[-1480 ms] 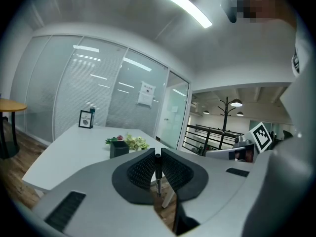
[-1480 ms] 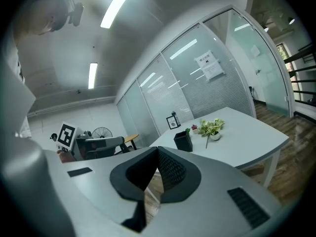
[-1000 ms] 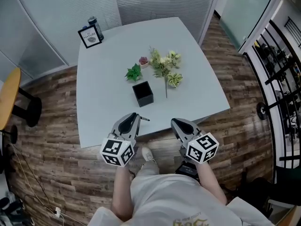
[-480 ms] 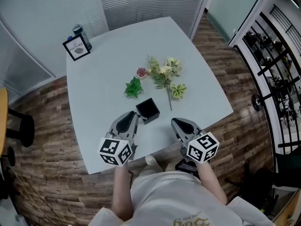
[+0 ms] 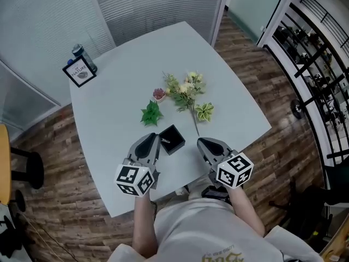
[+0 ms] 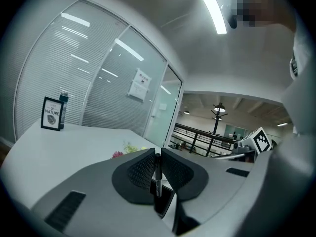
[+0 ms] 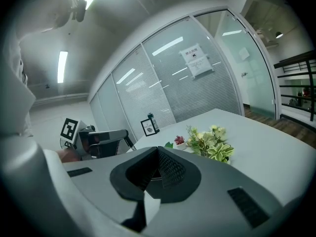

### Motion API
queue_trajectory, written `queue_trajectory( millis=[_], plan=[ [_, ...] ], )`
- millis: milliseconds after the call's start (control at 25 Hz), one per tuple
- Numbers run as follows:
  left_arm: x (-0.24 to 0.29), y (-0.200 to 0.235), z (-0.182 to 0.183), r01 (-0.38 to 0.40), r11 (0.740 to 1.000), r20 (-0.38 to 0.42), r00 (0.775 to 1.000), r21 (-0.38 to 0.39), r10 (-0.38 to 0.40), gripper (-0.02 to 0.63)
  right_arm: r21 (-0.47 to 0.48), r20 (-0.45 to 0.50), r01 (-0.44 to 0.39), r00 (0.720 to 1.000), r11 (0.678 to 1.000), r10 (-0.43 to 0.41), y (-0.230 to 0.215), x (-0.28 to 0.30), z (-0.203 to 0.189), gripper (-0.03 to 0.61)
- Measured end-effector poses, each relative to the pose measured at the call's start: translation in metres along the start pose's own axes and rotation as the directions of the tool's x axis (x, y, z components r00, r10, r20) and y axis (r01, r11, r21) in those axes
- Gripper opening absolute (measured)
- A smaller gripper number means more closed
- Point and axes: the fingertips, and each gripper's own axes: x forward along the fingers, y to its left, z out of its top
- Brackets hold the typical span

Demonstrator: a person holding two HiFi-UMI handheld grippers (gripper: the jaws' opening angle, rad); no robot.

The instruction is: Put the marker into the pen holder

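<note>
The black square pen holder (image 5: pixel 172 139) stands on the pale grey table (image 5: pixel 120 53) near its front edge. My left gripper (image 5: pixel 155 141) is shut on a black marker (image 5: pixel 165 141), whose tip pokes out toward the holder's left rim. In the left gripper view the marker (image 6: pixel 157 176) stands upright between the pads of the left gripper (image 6: pixel 157 154), with the holder's dark opening (image 6: pixel 167 202) right beneath it. My right gripper (image 5: pixel 202 143) hovers just right of the holder, jaws closed with nothing in them. The right gripper view shows the right gripper (image 7: pixel 158 154) and the left gripper (image 7: pixel 101 139) beside it.
Artificial flowers (image 5: pixel 186 89), a green leafy sprig (image 5: pixel 151 113) and a small pink succulent (image 5: pixel 158 94) lie behind the holder. A framed card (image 5: pixel 79 73) and a bottle (image 5: pixel 81 53) stand at the far left corner. A stool (image 5: pixel 6 157) is at the left, a railing (image 5: pixel 322 64) on the right.
Both grippers have come forward over the table's front edge. The left one, still holding the marker, has closed in on the pen holder and is now right beside it.
</note>
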Motion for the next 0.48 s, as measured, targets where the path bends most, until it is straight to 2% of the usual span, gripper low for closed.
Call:
queue_trajectory(
  millis=[480],
  plan=[
    [0.026, 0.016, -0.022, -0.031, 1.0, -0.078, 0.996, 0.007, 0.031, 0.043, 0.014, -0.027, -0.021, 0.999, 1.0, 0.021, -0.025, 0.023, 0.005, 0.017]
  ],
)
